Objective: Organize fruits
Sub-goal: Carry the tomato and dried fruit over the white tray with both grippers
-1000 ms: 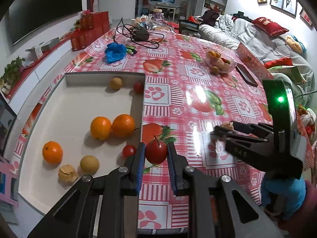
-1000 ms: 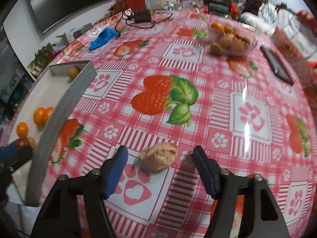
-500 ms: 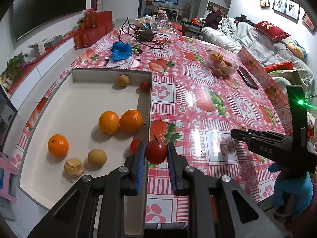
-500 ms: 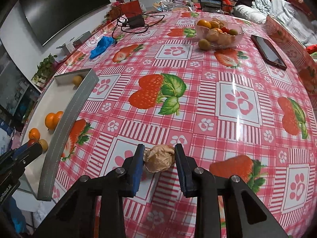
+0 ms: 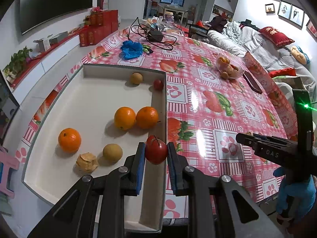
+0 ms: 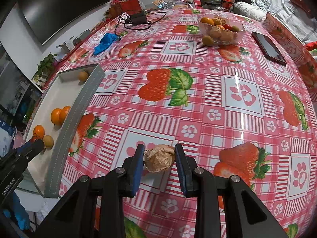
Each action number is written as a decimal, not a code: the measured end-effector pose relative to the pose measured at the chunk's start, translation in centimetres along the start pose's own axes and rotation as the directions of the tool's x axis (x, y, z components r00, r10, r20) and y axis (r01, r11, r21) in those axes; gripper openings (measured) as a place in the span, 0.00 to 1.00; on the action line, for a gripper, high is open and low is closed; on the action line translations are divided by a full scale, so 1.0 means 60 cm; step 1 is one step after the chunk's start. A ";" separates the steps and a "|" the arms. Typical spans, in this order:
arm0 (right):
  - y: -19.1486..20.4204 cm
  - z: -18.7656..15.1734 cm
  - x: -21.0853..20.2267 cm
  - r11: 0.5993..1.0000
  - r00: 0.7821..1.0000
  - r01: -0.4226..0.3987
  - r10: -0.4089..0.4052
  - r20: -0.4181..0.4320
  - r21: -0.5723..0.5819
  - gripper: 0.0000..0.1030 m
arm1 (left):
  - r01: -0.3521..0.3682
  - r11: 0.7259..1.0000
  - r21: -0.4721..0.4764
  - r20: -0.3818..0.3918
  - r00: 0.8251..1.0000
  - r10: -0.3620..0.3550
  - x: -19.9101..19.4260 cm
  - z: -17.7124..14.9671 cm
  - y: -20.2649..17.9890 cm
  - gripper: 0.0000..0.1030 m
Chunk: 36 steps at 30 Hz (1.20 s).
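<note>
My left gripper (image 5: pixel 155 153) is shut on a small red fruit (image 5: pixel 156 152) with a stem, held over the right wall of the white tray (image 5: pixel 164 107). In the tray lie three oranges (image 5: pixel 124 118), two tan round fruits (image 5: pixel 112 152), a wrinkled tan fruit (image 5: pixel 87 162) and a red fruit (image 5: pixel 158 84) in the far corner. My right gripper (image 6: pixel 159 155) is shut on another wrinkled tan fruit (image 6: pixel 160 157), just above the strawberry tablecloth (image 6: pixel 198 99). It also shows in the left wrist view at the right gripper (image 5: pixel 244 136).
A glass bowl (image 6: pixel 221 29) of mixed fruit stands far across the table, with a loose green-brown fruit (image 6: pixel 208 40) beside it. A dark phone (image 6: pixel 268 47) lies to its right. A blue glove (image 6: pixel 105 42) and black cables (image 6: pixel 136 18) lie at the back left.
My right gripper's jaws closed from wide apart onto the wrinkled tan fruit and raised it slightly. My left gripper carried the red fruit leftward, from over the tablecloth to over the tray wall.
</note>
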State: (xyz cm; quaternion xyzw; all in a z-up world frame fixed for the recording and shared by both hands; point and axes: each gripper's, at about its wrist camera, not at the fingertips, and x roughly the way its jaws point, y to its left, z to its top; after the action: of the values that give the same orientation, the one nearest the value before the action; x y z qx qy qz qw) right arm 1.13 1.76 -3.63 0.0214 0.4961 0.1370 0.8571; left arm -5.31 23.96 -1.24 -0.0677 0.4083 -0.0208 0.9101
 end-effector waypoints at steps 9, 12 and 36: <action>0.040 0.004 0.003 0.999 1.000 -0.013 0.012 -0.010 -0.039 0.31 | -0.017 1.000 -0.017 0.010 1.000 0.017 -0.002 0.005 0.034 0.23; 0.054 0.008 -0.001 0.998 1.000 -0.020 0.020 -0.008 -0.058 0.31 | -0.030 0.999 -0.032 0.032 0.999 0.031 -0.013 0.022 0.058 0.23; 0.241 0.117 0.045 0.958 0.985 -0.169 0.160 -0.058 -0.233 0.31 | -0.151 0.988 -0.020 0.002 0.989 0.151 0.041 0.103 0.135 0.23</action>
State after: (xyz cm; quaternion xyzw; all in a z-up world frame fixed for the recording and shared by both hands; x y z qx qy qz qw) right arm 5.30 17.06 0.14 -0.0424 0.4889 0.2666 0.8295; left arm 0.83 32.43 -0.14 -0.0457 0.4108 0.0523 0.9091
